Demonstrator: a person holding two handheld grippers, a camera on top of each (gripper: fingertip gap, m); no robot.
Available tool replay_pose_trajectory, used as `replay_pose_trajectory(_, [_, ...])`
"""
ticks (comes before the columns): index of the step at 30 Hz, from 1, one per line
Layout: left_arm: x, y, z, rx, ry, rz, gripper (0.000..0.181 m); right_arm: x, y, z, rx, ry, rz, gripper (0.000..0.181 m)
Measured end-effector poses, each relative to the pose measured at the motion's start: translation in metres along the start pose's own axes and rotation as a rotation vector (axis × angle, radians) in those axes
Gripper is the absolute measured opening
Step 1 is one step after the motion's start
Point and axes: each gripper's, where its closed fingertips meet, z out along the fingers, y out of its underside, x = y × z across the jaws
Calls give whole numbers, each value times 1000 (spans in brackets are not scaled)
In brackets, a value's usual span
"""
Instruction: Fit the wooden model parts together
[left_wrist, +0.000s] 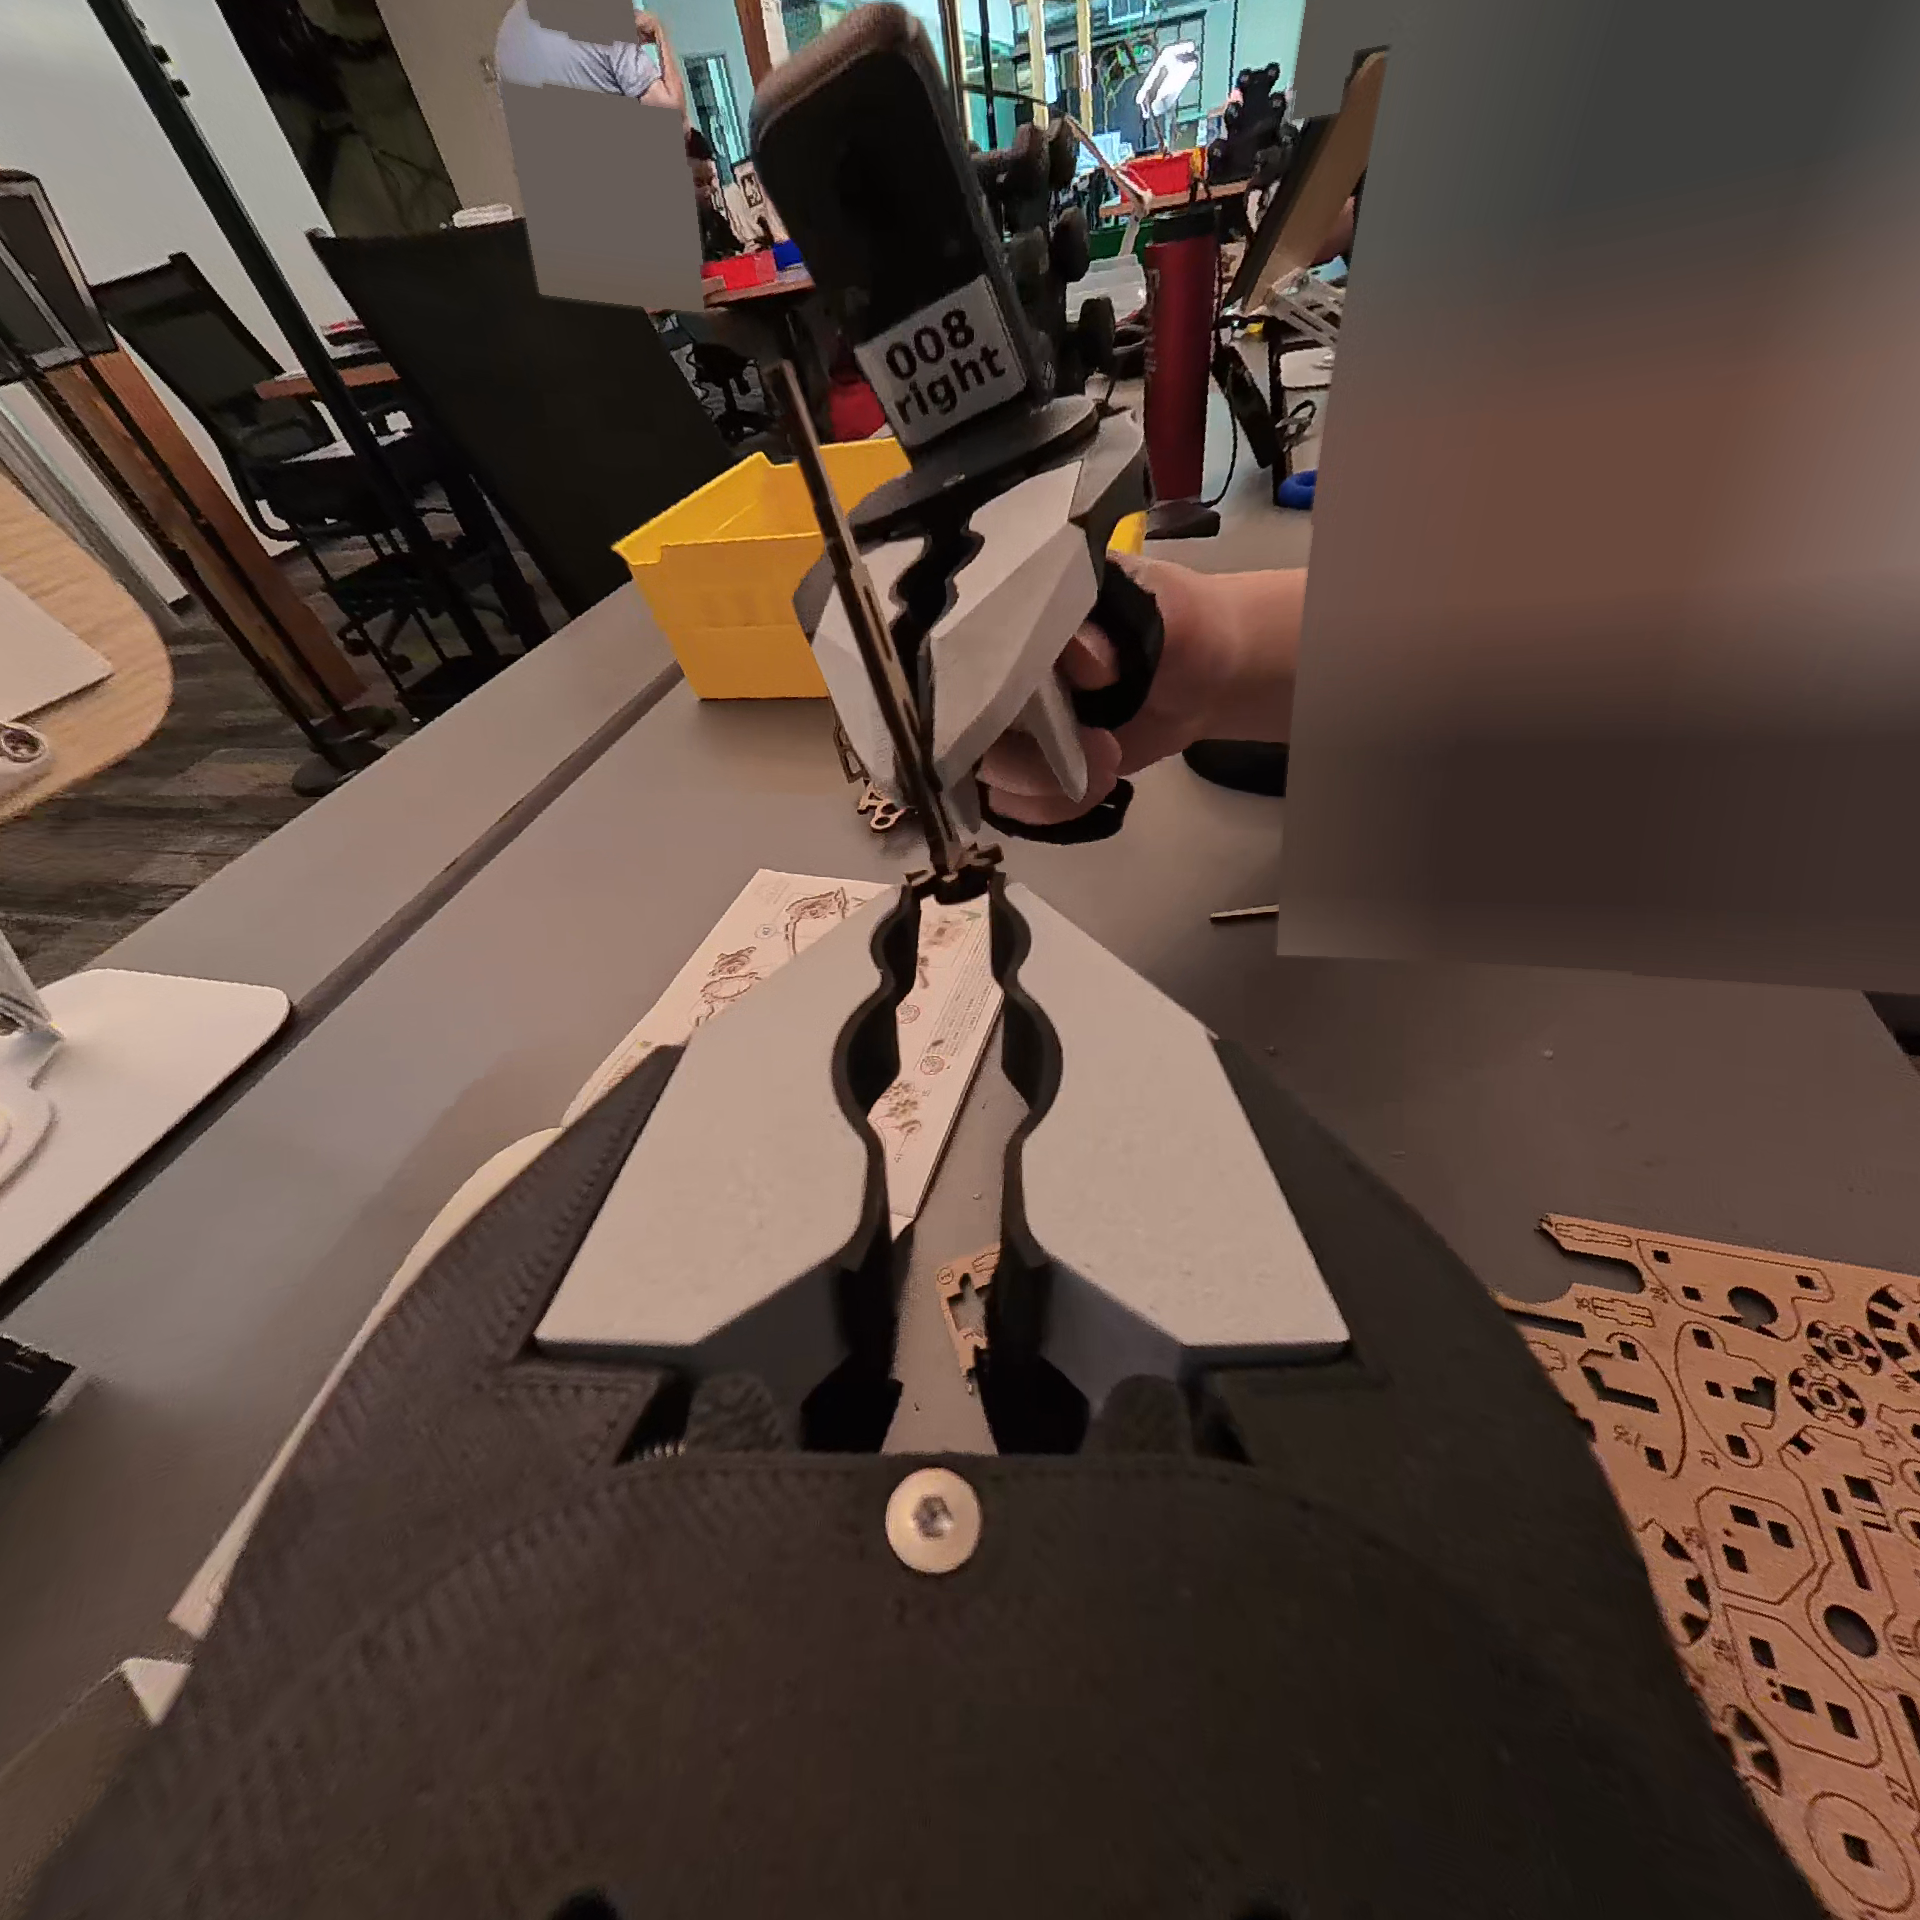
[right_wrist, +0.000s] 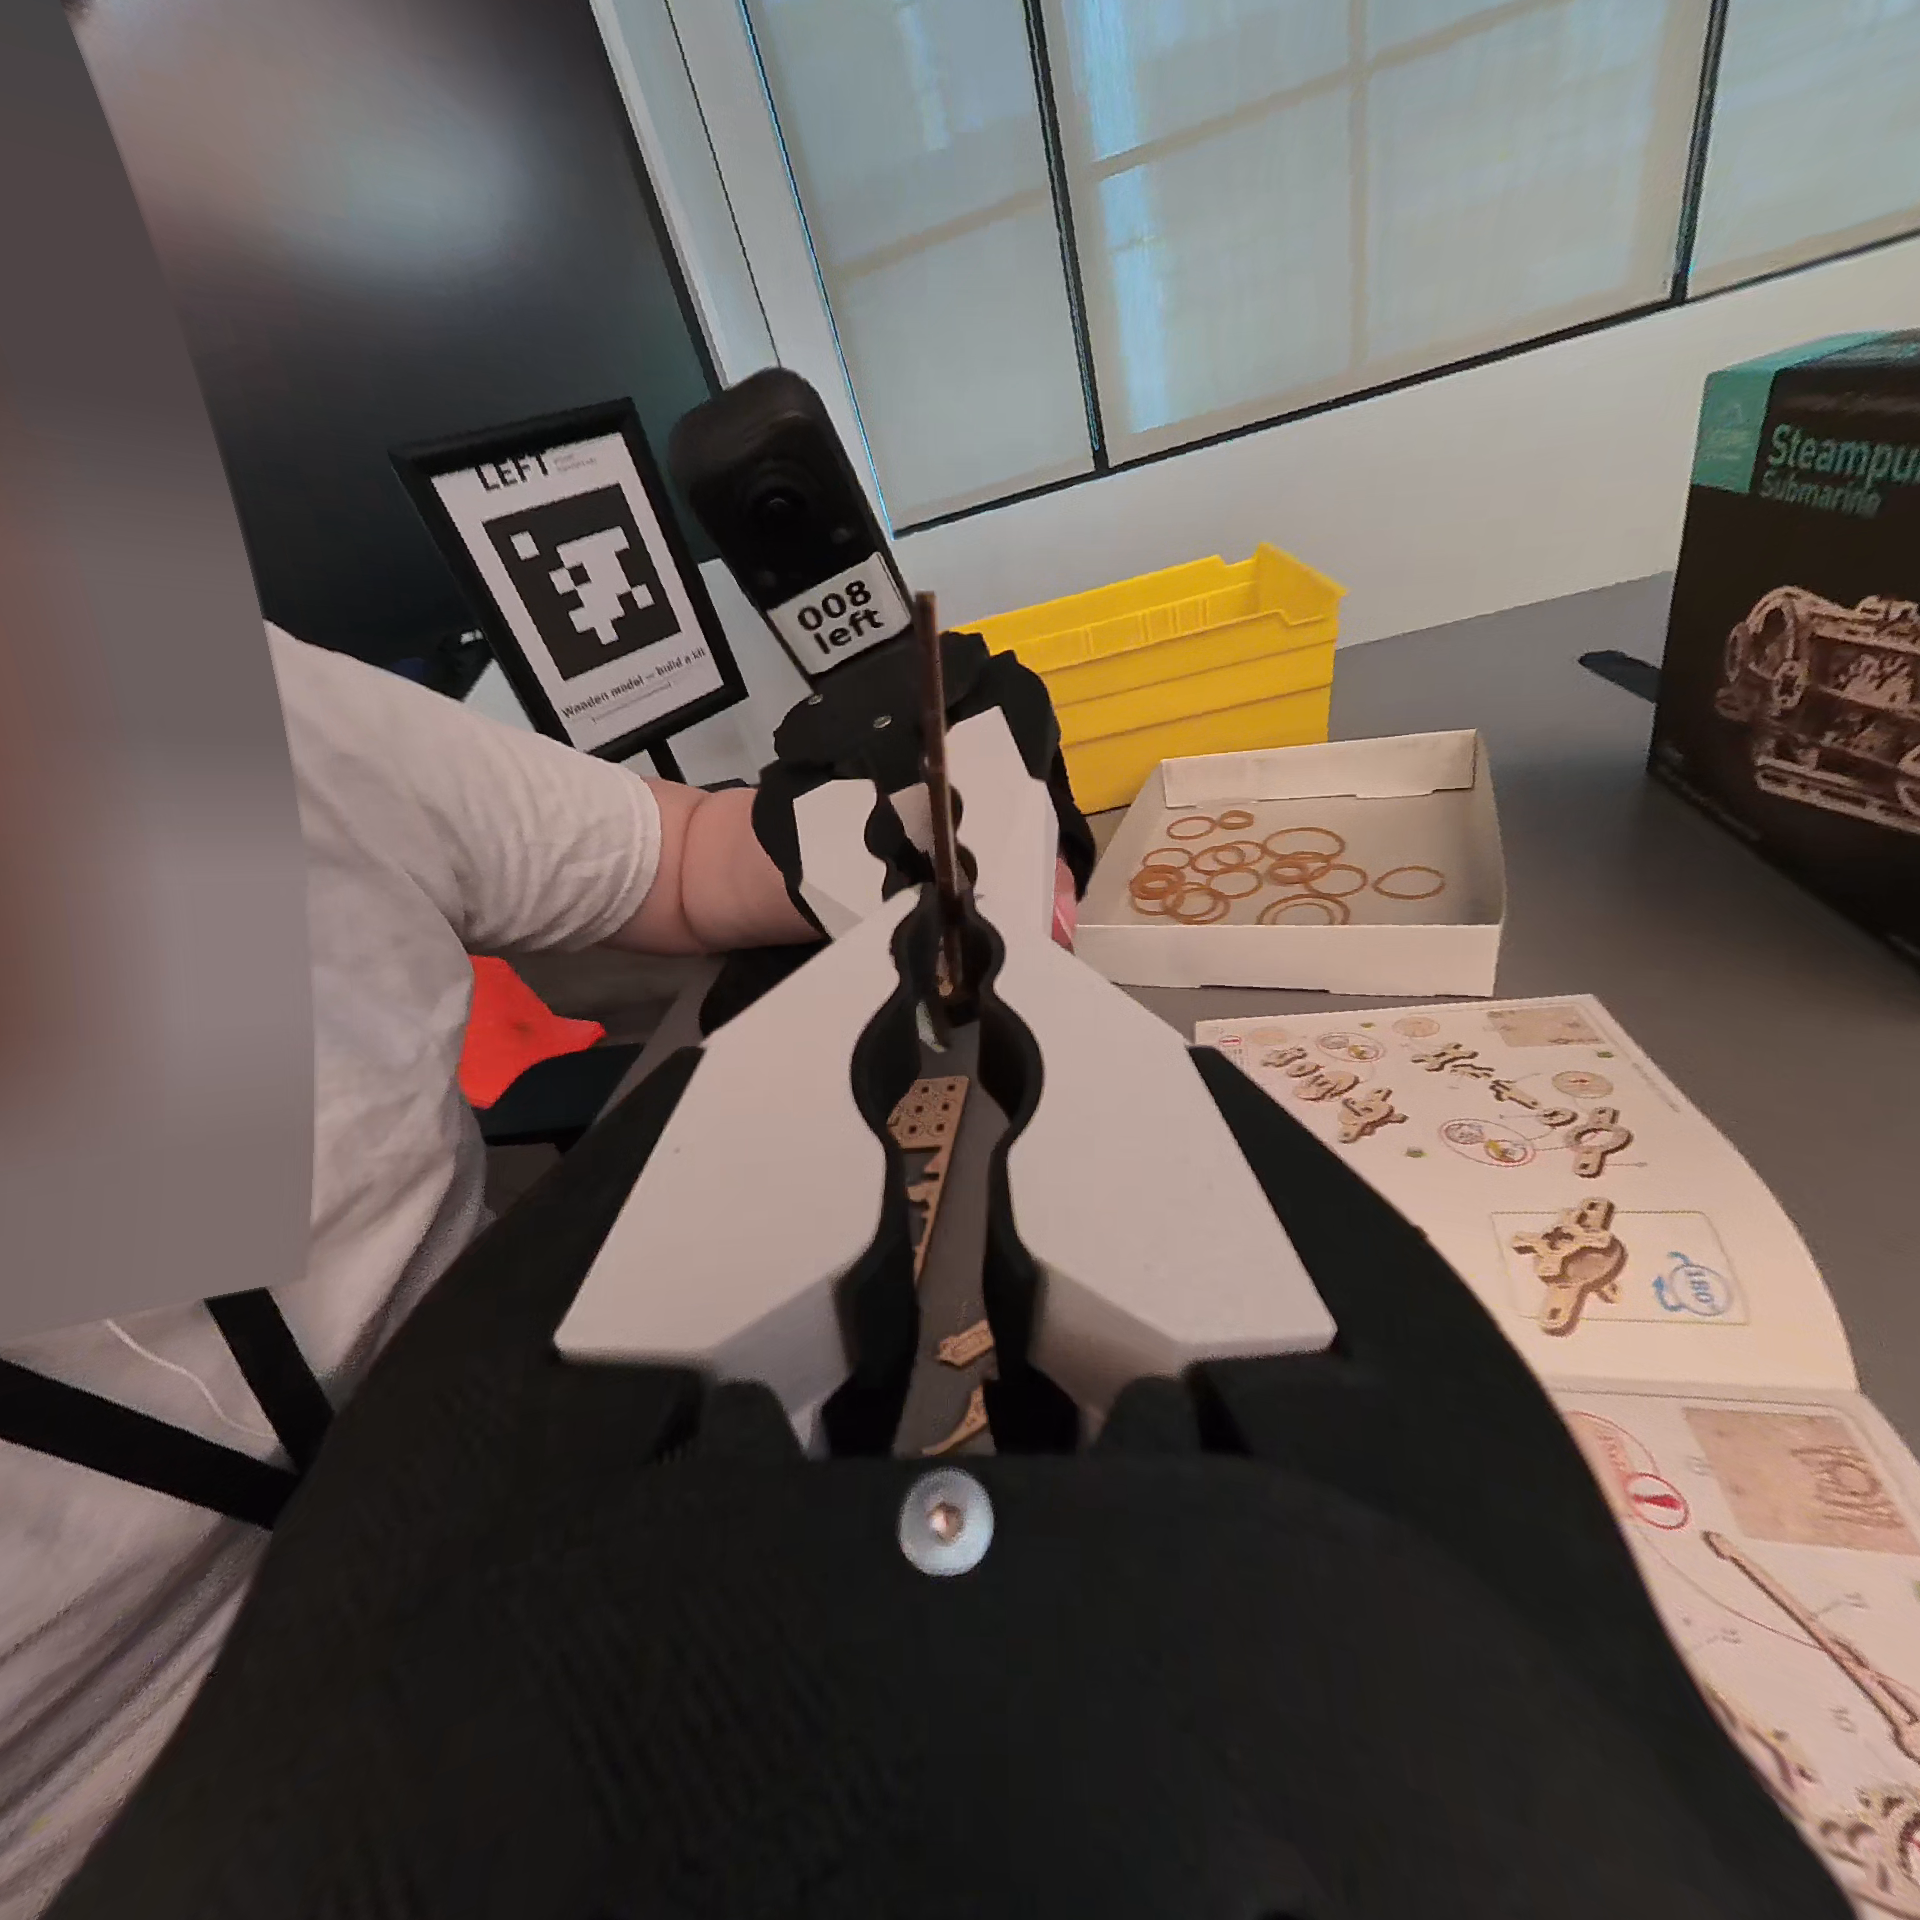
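Observation:
My left gripper (left_wrist: 951, 896) is shut on a small dark wooden piece (left_wrist: 951, 876) at its fingertips, held above the grey table. My right gripper (left_wrist: 925, 800) faces it from above and is shut on a long thin wooden strip (left_wrist: 862, 613) seen edge-on. The strip's lower end meets the small piece. In the right wrist view my right gripper (right_wrist: 940, 940) clamps the same strip (right_wrist: 932, 727), which stands upright. The left gripper (right_wrist: 914, 831) sits just beyond it, with its tips hidden.
A yellow bin (right_wrist: 1174, 665) and a white tray (right_wrist: 1455, 961) of rubber bands stand behind. An instruction sheet (right_wrist: 1455, 1143) lies at the right, next to the kit box (right_wrist: 1808, 644). A laser-cut wooden parts sheet (left_wrist: 1766, 1507) lies at the right. Loose wooden parts (right_wrist: 930, 1132) lie below the right gripper. Less than 4 cm separates the two grippers' tips.

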Motion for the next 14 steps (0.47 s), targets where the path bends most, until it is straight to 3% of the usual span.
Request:
replay_pose_trajectory(3, [0, -1, 0, 7, 18, -41, 11, 5, 7, 2, -38, 19, 30, 9])
replay_pose_trajectory(5, [1, 2, 0, 0, 37, -75, 10, 3, 9, 2, -42, -3, 57, 0])
replay_pose_trajectory(8, [0, 2, 0, 9, 53, -111, 10, 6, 8, 1, -33, -28, 210, 0])
replay_pose_trajectory(14, [-11, 12, 1, -65, -74, 129, 23, 15, 8, -4, 9, -71, 437, 0])
